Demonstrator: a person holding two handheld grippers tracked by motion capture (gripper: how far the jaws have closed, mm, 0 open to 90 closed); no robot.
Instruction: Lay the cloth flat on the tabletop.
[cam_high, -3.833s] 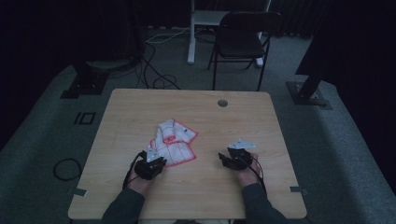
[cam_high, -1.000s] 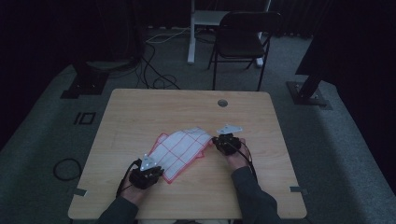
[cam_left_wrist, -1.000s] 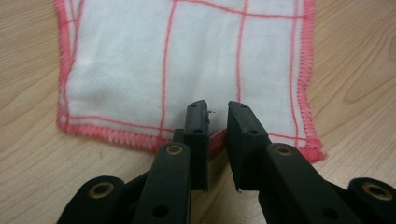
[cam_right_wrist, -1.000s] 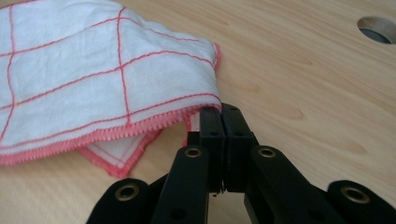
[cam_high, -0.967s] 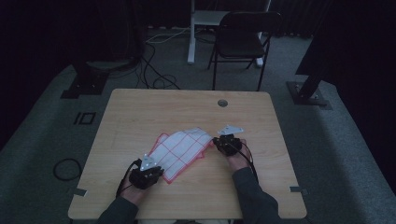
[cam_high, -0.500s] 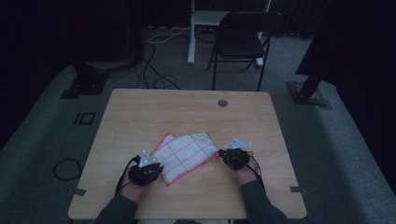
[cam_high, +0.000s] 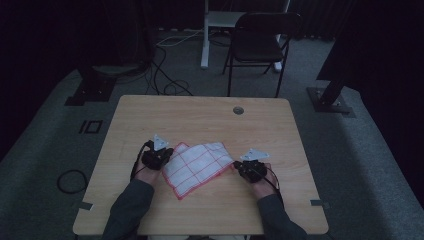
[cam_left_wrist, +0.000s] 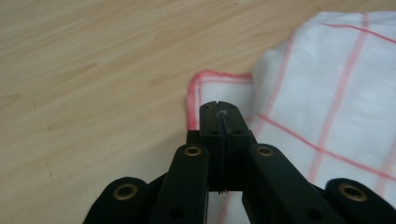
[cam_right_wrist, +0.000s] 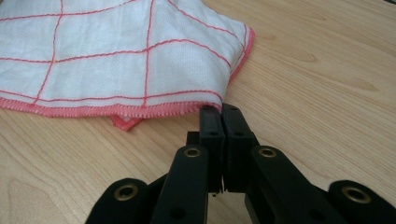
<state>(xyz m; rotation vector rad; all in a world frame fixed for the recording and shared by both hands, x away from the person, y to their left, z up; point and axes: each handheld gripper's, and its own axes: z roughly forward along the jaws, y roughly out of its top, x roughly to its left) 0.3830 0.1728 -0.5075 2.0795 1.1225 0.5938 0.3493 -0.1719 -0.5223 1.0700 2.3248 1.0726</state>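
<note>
**Operator:** Where do I stand with the cloth?

**Observer:** Starting at the left: your left gripper (cam_high: 165, 156) sits at the left corner of the checked cloth (cam_high: 197, 167). Its jaws have just closed and now stand together. In the left gripper view the tips (cam_left_wrist: 219, 109) lie right on the red hem, and a pale sliver shows between them, so I judge that you have pinched the edge there, though only thinly.

**Operator:** And the cloth itself?

**Observer:** It lies on the tabletop (cam_high: 200, 120) as a diamond, nearer the front edge than the back and about midway between the left and right edges. It is mostly flat and spread out. One point faces the front edge.

**Operator:** The right side?

**Observer:** Your right gripper (cam_high: 240, 167) is at the cloth's right corner with its jaws pressed together. In the right gripper view that corner (cam_right_wrist: 116, 56) rises slightly off the wood and runs into the tips (cam_right_wrist: 220, 112). A bit of a lower layer peeks out beneath the hem.

**Operator:** So how far along am I?

**Observer:** My guess is that the spreading is done and you have hold of both side corners. The fold itself is still to do, because no half lies fully over the other yet. Check the left pinch before you lift.
</note>
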